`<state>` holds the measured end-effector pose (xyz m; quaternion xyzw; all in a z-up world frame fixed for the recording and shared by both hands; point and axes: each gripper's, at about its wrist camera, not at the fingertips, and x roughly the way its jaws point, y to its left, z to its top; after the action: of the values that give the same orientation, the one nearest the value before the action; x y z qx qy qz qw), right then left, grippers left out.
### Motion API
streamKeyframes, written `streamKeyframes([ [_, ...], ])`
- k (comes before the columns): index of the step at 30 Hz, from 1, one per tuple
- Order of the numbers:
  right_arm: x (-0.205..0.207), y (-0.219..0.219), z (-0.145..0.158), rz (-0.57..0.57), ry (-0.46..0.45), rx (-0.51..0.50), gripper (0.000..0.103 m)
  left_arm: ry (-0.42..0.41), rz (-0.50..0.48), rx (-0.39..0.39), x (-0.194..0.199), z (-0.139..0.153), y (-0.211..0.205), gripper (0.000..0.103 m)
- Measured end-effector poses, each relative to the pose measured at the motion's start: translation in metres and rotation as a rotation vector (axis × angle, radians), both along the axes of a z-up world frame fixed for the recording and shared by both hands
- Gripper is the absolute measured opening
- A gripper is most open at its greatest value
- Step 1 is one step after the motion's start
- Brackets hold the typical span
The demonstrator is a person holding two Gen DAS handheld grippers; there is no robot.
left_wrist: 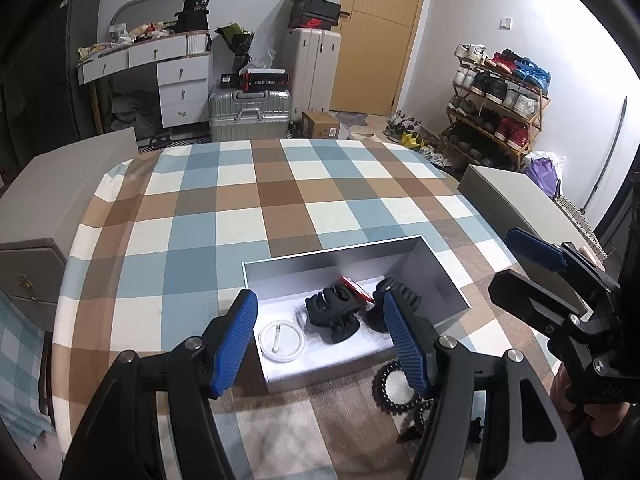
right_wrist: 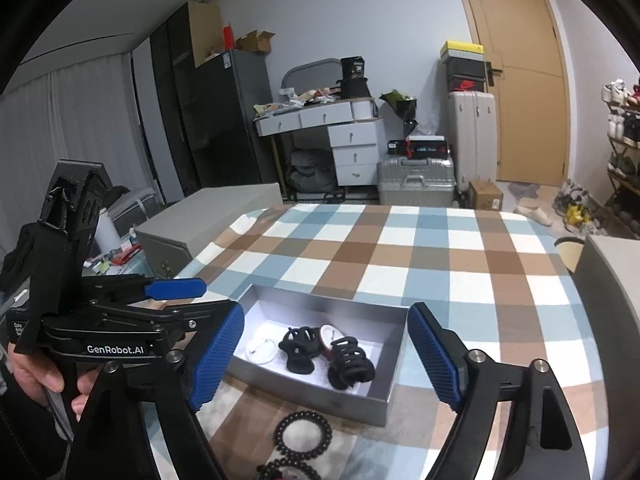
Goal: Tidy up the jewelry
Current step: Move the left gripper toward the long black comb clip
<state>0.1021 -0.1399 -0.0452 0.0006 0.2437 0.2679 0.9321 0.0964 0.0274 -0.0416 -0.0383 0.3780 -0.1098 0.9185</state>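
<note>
**Both hand-held grippers stood open and empty above the jewelry box**

The grey box (left_wrist: 436, 268) lay open on the table (left_wrist: 280, 196), which was covered with a checked cloth, close to the near edge. I judge this place was chosen so that both hands could reach into it from the same side. Inside it, on the white lining, there were 2 black claw clips (left_wrist: 336, 312), a round white badge (left_wrist: 281, 340) with a pin, and a red thing mostly hidden behind the clips; I could not tell what it was.

The left hand-held gripper (left_wrist: 320, 340) hung over the near wall of the box and pointed down into it. Its blue pads were apart and nothing was between them, so it held nothing. The right hand-held gripper (right_wrist: 326, 352) was also open, a little wider, and also empty; the box showed in the gap between its fingers. In the left wrist view it appeared at the right side, held by a hand (left_wrist: 576, 396).

2 black spiral hair ties (right_wrist: 306, 434) were not yet in the box. They lay on the cloth just in front of its near wall, one touching the other. Probably they were the next things to collect, because they lay nearest to the open jaws. They looked soft and springy, so a grip on the coil could slip.
</note>
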Motion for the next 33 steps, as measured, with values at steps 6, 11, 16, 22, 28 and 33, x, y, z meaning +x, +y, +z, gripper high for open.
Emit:
streamKeyframes([
  [6,-0.018,-0.006,0.003,-0.010,-0.013,0.000,0.096,-0.028,0.019,0.005,-0.014,0.005,-0.002,0.074],
  [11,-0.032,-0.014,-0.003,-0.019,-0.001,0.011,0.100,-0.038,0.018,0.005,-0.026,0.006,-0.005,0.075],
  [16,-0.041,-0.022,-0.016,-0.042,0.027,0.010,0.102,-0.032,0.012,-0.003,-0.038,0.002,-0.008,0.082],
  [22,-0.056,-0.029,-0.027,-0.069,0.039,-0.017,0.103,0.026,-0.019,-0.031,-0.051,-0.012,-0.013,0.082],
  [28,-0.066,-0.033,-0.035,-0.080,0.084,-0.028,0.103,0.081,-0.023,-0.067,-0.066,-0.027,-0.015,0.085],
  [33,-0.079,-0.039,-0.043,-0.099,0.111,-0.050,0.103,0.140,-0.067,-0.074,-0.078,-0.042,-0.020,0.086],
])
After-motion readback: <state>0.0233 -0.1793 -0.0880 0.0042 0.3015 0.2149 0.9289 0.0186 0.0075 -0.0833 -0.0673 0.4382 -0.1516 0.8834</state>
